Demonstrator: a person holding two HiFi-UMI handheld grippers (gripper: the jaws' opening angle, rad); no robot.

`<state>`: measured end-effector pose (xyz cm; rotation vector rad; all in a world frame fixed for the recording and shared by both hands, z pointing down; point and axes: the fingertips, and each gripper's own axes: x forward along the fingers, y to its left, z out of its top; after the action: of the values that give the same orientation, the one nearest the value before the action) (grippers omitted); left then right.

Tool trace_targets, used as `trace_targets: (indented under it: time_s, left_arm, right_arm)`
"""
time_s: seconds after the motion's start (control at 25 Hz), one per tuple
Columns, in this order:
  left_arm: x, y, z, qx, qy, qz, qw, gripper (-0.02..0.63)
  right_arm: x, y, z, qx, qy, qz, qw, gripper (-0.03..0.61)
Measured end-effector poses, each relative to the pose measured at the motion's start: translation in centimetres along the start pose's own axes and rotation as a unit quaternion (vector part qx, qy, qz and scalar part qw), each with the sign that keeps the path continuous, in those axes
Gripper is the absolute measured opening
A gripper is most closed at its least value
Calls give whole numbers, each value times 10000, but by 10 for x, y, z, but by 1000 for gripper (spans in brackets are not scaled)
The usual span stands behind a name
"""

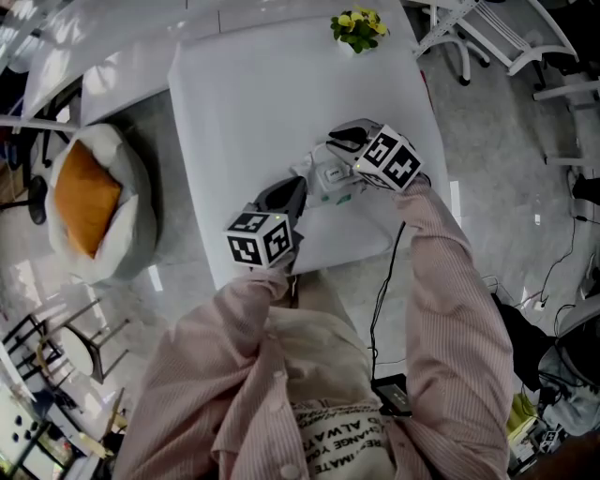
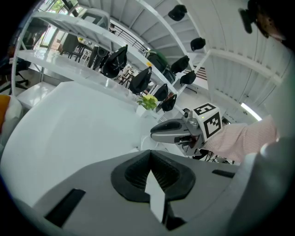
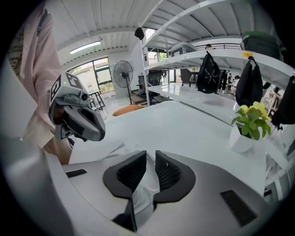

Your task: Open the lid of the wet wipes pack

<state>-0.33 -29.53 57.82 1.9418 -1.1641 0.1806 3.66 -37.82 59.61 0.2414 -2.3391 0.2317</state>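
Mid-table, wet wipes pack (image 1: 330,178): held at both ends, lid seemingly unopened.
left gripper (image 2: 150,161): clamped on its edge.
right gripper (image 3: 151,160): clamped likewise; lid must be peeled.

The table (image 1: 234,103) is white, the far plant (image 1: 357,26) yellow-green, and the cushion (image 1: 86,199) at left orange. The sleeves (image 1: 450,281) are pale pink with fine stripes. The marker cubes (image 1: 261,239) are black-and-white.

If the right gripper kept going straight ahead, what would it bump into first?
The wet wipes pack, pinched in the right gripper; just past it, most likely the white table top.
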Motion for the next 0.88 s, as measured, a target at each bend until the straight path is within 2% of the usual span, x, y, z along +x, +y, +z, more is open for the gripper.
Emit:
trace_targets:
  time_s: [0.32,0.68,0.8,0.88]
  left_arm:
    - [-1,11,2,-78,-5,74,9999,0]
    - [0,10,0,-70,47,36,10000,0]
    - [-2,5,-1,-23,54,-13,10000,0]
    - [-5,0,-1,65,63,-120,9999,0]
  right_arm:
    - [14,-6,-2,-99,121,-50,9999,55]
    - [19,-7,-2,-47,34,-256,9997,55]
    - [14,-6,0,90,-97,-358,9993,60]
    - [7,-4,2,339,-229,-439,9982,85]
